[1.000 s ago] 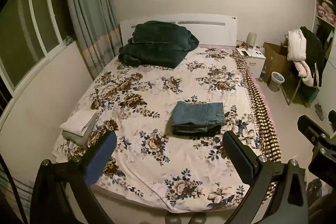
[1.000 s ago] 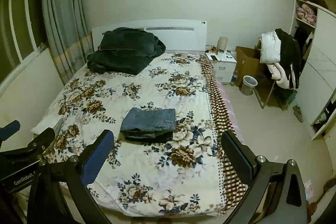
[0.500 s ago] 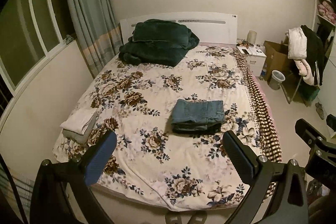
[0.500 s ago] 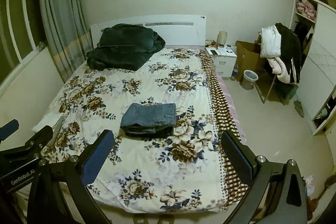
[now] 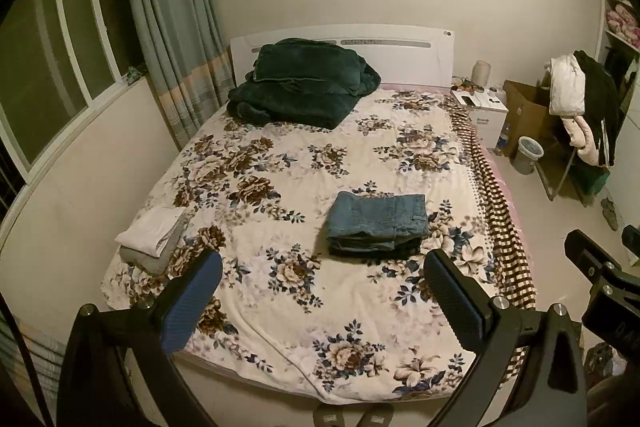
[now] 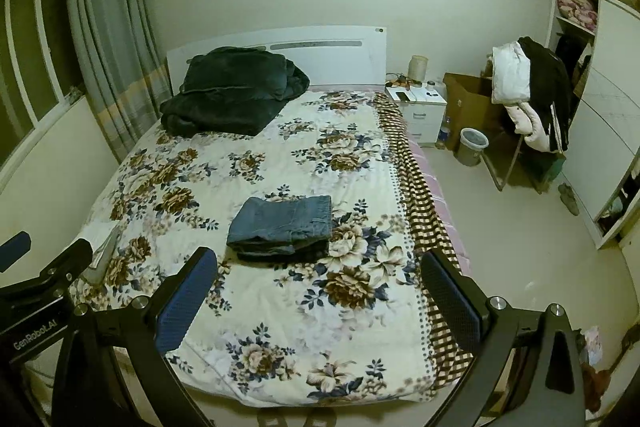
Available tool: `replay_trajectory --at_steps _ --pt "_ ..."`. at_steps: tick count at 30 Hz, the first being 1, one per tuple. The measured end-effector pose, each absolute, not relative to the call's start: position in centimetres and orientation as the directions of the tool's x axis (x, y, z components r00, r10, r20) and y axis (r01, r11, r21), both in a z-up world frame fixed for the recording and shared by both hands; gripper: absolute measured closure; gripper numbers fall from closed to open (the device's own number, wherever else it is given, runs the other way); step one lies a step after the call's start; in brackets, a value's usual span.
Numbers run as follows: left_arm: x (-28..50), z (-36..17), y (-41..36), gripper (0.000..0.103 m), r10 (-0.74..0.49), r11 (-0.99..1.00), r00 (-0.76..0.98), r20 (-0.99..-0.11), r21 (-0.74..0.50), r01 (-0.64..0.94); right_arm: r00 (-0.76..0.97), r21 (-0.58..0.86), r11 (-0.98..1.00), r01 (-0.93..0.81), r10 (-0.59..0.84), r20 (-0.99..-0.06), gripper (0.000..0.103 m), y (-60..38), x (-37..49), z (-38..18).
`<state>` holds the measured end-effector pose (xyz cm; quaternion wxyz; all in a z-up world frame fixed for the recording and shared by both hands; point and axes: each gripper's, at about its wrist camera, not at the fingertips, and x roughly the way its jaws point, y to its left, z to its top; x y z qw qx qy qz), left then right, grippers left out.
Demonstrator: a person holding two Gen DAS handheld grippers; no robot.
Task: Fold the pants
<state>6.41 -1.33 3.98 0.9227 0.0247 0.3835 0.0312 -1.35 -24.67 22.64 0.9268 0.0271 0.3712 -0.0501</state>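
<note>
On the bed [image 5: 280,307], over a flowered cotton cover, I see the jeans [image 5: 376,223] folded into a thick denim rectangle, right of centre. Left gripper [image 5: 322,301] and right gripper [image 6: 318,301] hang above the foot of the bed, jaws spread wide, holding nothing; the pads are ribbed blue rubber. White lettering "GenRobot.AI" reads on the left gripper body in the right wrist view. Small items on the nightstand [image 6: 420,107] are too small to identify.

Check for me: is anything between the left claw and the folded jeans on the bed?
Nothing visible. The left claw hangs open at the foot of the bed, and only bare floral bedspread lies between it and the folded jeans.
</note>
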Motion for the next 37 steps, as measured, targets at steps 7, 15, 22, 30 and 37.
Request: replay_trajectory --at_steps 7,15,22,30,37 --pt "6.4 4.0 -1.4 0.0 0.078 0.997 0.704 -0.706 0.071 -0.039 0.719 0.009 0.992 0.124 -0.084 -0.69 0.0 -24.7 -1.6 22.5" --pt "6.5 4.0 -1.4 0.0 0.079 0.996 0.7 -0.71 0.075 -0.036 0.714 0.008 0.992 0.128 -0.087 -0.694 0.0 -24.6 -2.0 22.3" --pt "6.2 4.0 -1.4 0.0 0.077 0.996 0.696 -0.714 0.078 -0.03 0.709 0.01 0.992 0.128 -0.084 -0.7 0.0 -24.5 -2.3 22.1" --pt "5.8 3.5 -1.6 0.0 0.078 0.996 0.693 -0.717 0.08 -0.029 0.705 0.002 0.992 0.125 -0.087 -0.703 0.0 -24.4 -2.7 21.7" --pt "5.2 3.1 -1.6 0.0 0.089 0.995 0.702 -0.707 0.091 -0.035 0.708 0.002 0.992 0.123 -0.086 -0.701 0.0 -24.5 -2.6 21.7"
